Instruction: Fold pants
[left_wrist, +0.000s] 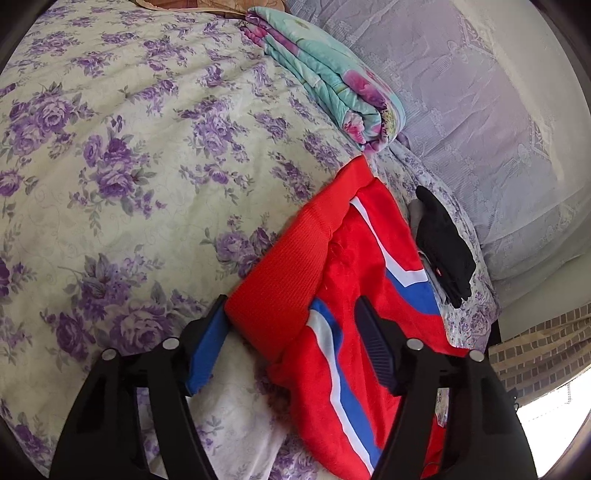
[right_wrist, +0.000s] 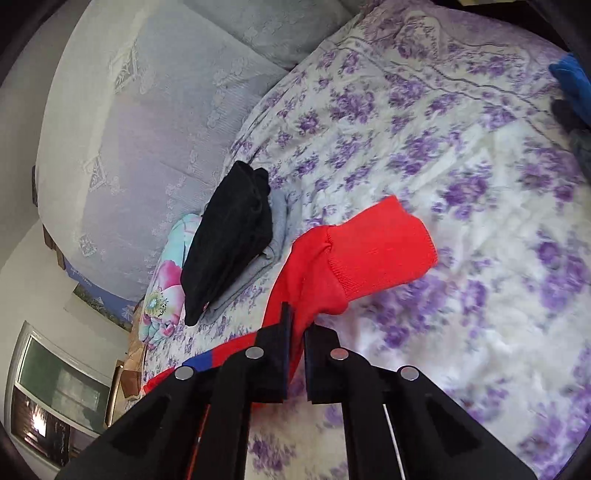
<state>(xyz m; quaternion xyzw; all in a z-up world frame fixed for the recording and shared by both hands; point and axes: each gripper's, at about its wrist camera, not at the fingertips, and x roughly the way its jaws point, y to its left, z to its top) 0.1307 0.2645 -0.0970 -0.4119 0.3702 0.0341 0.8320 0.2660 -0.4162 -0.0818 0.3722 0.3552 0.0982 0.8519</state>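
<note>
Pants (left_wrist: 354, 295): red, with white and blue stripes and a wide ribbed red cuff; they lie on the bedspread near the edge that meets the pale lace-covered cushions, partly folded over themselves
Cuff end: in the right wrist view the ribbed cuff (right_wrist: 376, 251) is raised off the cover, the red cloth running down from it into the right gripper
Left gripper (left_wrist: 291, 339): spread wide, one blue-padded finger (left_wrist: 207, 354) at the cuff's corner on the bedspread, the other finger (left_wrist: 373, 343) over the striped red cloth; nothing is pinched between them
Right gripper (right_wrist: 295, 354): fingers drawn nearly together, clamped on a fold of the red pants fabric
Bedspread (left_wrist: 129, 166): cream with purple roses (quilted, slightly rumpled), carrying everything here
Black garment (right_wrist: 229, 240): folded, stacked on a folded grey garment (right_wrist: 277, 225), just beside the pants toward the cushion edge
Floral quilt (left_wrist: 332, 81): teal and pink, rolled up, lying along the same edge beyond the cuff
Lace cushions (left_wrist: 480, 129): pale grey-lilac, upright along the bed's edge
Blue cloth (right_wrist: 572, 85): a bundle at the far corner of the bed in the right wrist view, well apart from the pants
</note>
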